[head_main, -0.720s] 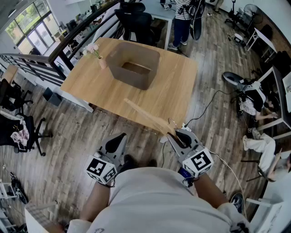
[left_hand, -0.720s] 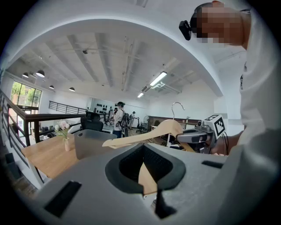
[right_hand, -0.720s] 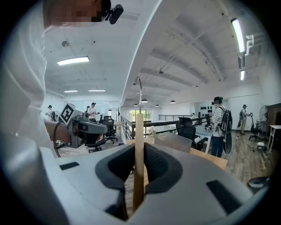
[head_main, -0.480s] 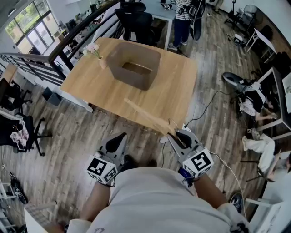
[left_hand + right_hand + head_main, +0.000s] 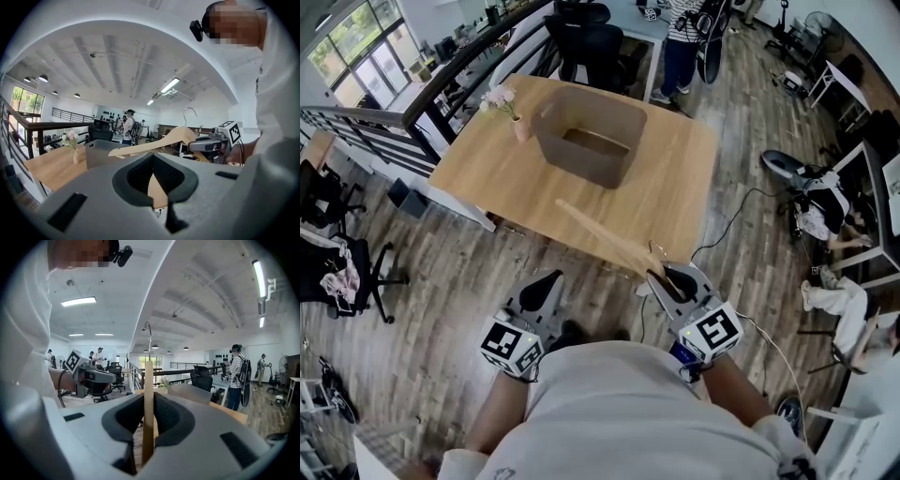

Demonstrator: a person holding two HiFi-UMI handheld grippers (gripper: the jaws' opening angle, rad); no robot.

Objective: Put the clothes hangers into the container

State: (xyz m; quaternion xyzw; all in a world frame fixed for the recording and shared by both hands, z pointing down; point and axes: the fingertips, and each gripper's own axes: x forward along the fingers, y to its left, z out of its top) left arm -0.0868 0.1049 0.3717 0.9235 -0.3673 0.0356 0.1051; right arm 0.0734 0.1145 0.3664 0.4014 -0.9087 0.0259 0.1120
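A pale wooden clothes hanger (image 5: 600,234) with a metal hook sticks out over the table's near edge, and my right gripper (image 5: 664,274) is shut on it near the hook. In the right gripper view the hanger (image 5: 148,404) stands edge-on between the dark pads. The grey-brown container (image 5: 581,164) stands open on the far half of the table, well beyond the hanger's tip. My left gripper (image 5: 551,279) hangs shut and empty in front of my body, short of the table. The left gripper view shows the hanger (image 5: 154,143), the right gripper (image 5: 213,143) and the container (image 5: 101,152).
A wooden table (image 5: 487,159) carries a small pink vase of flowers (image 5: 520,127) left of the container. Black office chairs (image 5: 591,42) and a standing person (image 5: 680,47) are behind it. A cable (image 5: 727,220) runs over the floor at the right.
The table and container sit a little to the right in the head view now. The right gripper still holds the hanger the same way; the left gripper has barely moved.
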